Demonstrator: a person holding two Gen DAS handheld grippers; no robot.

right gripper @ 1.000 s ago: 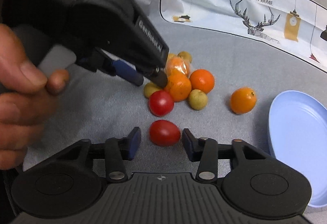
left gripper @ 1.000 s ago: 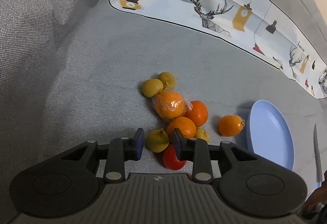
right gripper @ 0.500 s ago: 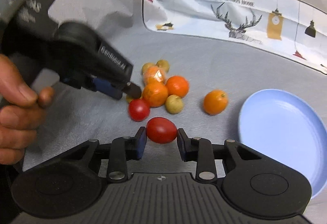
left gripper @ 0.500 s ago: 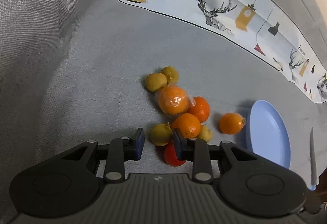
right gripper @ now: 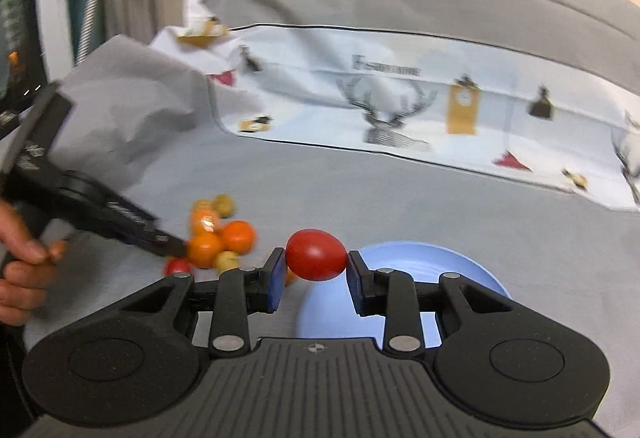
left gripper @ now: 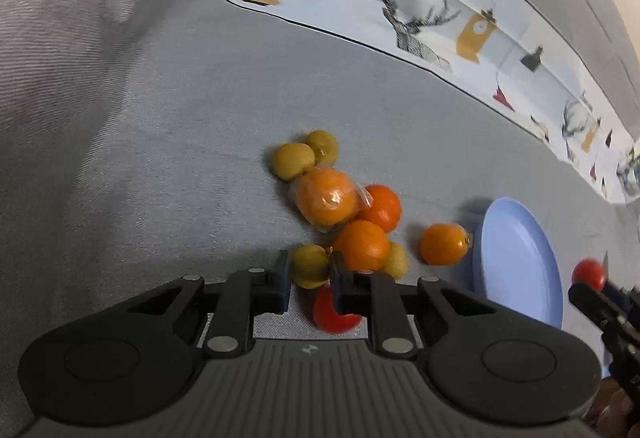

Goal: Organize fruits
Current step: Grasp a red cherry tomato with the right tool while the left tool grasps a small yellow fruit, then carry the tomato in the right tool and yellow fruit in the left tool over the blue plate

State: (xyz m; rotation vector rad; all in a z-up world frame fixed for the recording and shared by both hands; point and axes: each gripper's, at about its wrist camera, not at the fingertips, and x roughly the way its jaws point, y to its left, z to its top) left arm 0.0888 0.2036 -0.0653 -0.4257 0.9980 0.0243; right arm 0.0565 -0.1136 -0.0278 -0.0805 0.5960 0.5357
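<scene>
I am holding a red tomato [right gripper: 316, 255] clear of the grey cloth [right gripper: 400, 194], pinched end to end in the right gripper [right gripper: 316, 272]; its two pads are pressing on the fruit's sides at a moderate opening, and the tomato is hanging over the near rim of the pale blue plate [right gripper: 460, 266]. From the left wrist view that same tomato [left gripper: 588, 275] is showing beyond the plate's [left gripper: 516, 262] far edge.

On my other side, the left gripper [left gripper: 308, 274] is pointing steeply down into the fruit pile, and its jaws are closing around a small yellow-green fruit [left gripper: 311, 265], which is sitting between the two pads; both pads are looking to be at its sides, though I cannot tell how firmly. A second red tomato [left gripper: 334, 312] is lying just below that gripper's right finger. Touching the yellow-green fruit is an orange [left gripper: 362, 244], with a plastic-wrapped orange [left gripper: 326, 198] behind it and two more yellow-green fruits [left gripper: 294, 160] at the pile's far end. One lone orange [left gripper: 442, 243] is resting just beside the plate. A hand [right gripper: 22, 266] is gripping the left tool's handle, and a printed deer-pattern cloth [right gripper: 400, 106] is stretching across the background.
</scene>
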